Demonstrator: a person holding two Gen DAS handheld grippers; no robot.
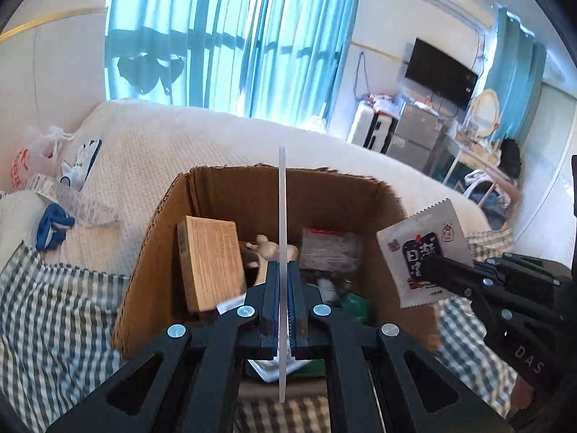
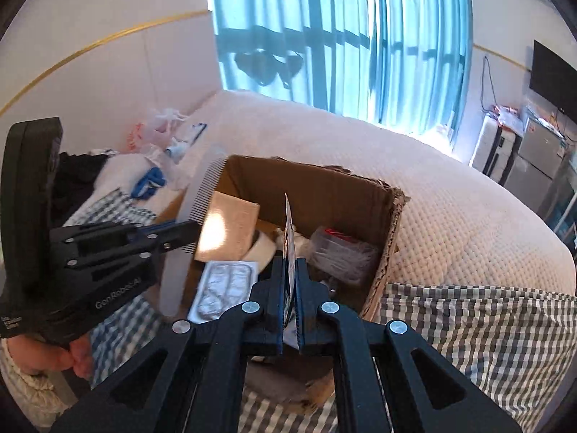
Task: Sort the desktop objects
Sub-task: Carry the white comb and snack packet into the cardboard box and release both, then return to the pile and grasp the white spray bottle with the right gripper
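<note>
We hover above the cardboard box (image 1: 151, 252) on the bed (image 1: 216, 144). Our left tool (image 1: 285, 281) pinches a stiff, light comb (image 1: 282, 216) near its middle, edge-on over the box. Our right tool (image 2: 290, 274) clamps a flimsy, slippery sachet (image 2: 289, 238) by its lower edge, upright above the box's near right.

Daylight pours through the teal curtains (image 1: 230, 36) at twelve o'clock, backlighting the room and tinting it cool blue. The window blows out pale where the curtains (image 2: 342, 36) thin. A hot glare patch sits on the wooden board (image 2: 225, 225) near centre. Both views bend hard at the rims, with black vignette corners. Focus holds fairly sharp; distant furniture at three o'clock goes soft.
</note>
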